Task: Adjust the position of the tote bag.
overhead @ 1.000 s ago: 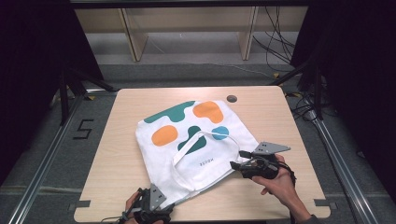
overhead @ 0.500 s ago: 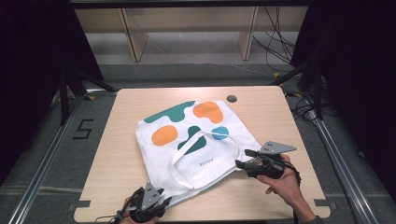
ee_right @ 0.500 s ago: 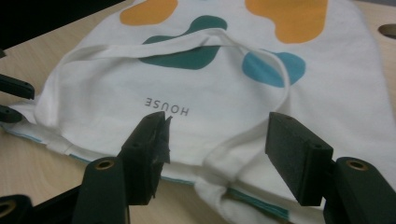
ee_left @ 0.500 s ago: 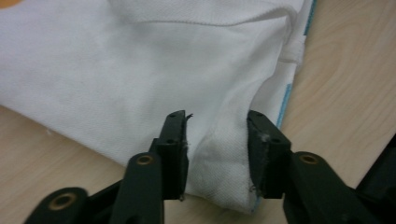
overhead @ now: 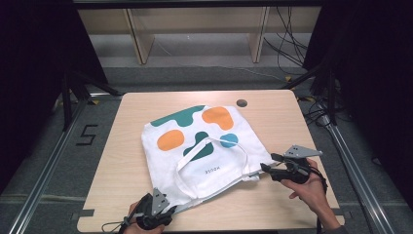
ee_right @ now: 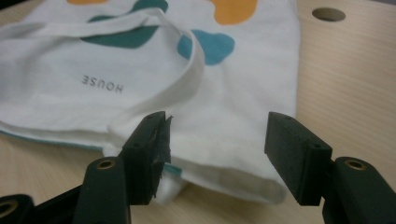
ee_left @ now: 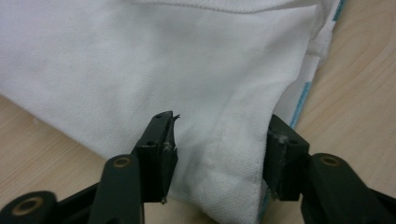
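Left gripper [overhead: 168,210] jaws just reopen around tote bag [overhead: 204,151] corner on worktop [overhead: 122,146], ungripped; right gripper [overhead: 268,163] slides toward opposite corner, open, so no lift yet.

Tote bag [overhead: 204,151] on table [overhead: 131,161], left gripper [overhead: 168,212] near corner, right gripper [overhead: 267,162] right

1. "HOUSE" in small grey capitals stands on the white bag [overhead: 204,156], at the centre of the high view; in the right gripper view it reads upside down, left of centre.
2. A "5" [overhead: 85,135] is marked on the floor, at the high view's left.
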The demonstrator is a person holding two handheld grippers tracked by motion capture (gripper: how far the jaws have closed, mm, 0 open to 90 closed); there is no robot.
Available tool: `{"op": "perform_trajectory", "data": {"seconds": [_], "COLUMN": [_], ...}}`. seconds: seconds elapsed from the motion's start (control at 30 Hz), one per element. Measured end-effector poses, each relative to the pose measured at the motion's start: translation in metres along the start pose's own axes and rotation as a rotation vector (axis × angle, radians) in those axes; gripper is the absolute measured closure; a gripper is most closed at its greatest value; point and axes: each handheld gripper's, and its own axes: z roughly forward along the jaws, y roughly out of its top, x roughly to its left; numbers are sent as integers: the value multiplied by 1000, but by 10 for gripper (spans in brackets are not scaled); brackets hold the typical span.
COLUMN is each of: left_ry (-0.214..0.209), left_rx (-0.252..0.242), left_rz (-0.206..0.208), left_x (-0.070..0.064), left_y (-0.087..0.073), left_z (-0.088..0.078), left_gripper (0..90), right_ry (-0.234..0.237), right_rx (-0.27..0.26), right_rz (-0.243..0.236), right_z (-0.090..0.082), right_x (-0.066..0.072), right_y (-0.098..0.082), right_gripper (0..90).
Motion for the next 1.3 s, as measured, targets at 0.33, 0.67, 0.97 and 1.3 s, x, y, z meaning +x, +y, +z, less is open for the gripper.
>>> {"op": "perform_trajectory", "data": {"seconds": [0.33, 0.67, 0.97, 1.3], "left_ry": [-46, -47, -46, -1], "left_rx": [-129, -149, -120, -59], "left_rz": [-59, -34, -25, 40], "left_x": [17, 21, 19, 11], "left_y": [6, 6, 4, 2], "left_z": [-14, -15, -14, -12], "left_gripper": [818, 817, 783, 655], "right_ry": [-104, -178, -226, -226], "right_rx": [150, 177, 206, 128], "right_rz": [-96, -167, -359, -343], "right_z": [4, 29, 58, 25], "right_x": [-15, -14, -14, 0], "right_y": [-14, -7, 6, 6], "right_gripper": [406, 419, 787, 801]}}
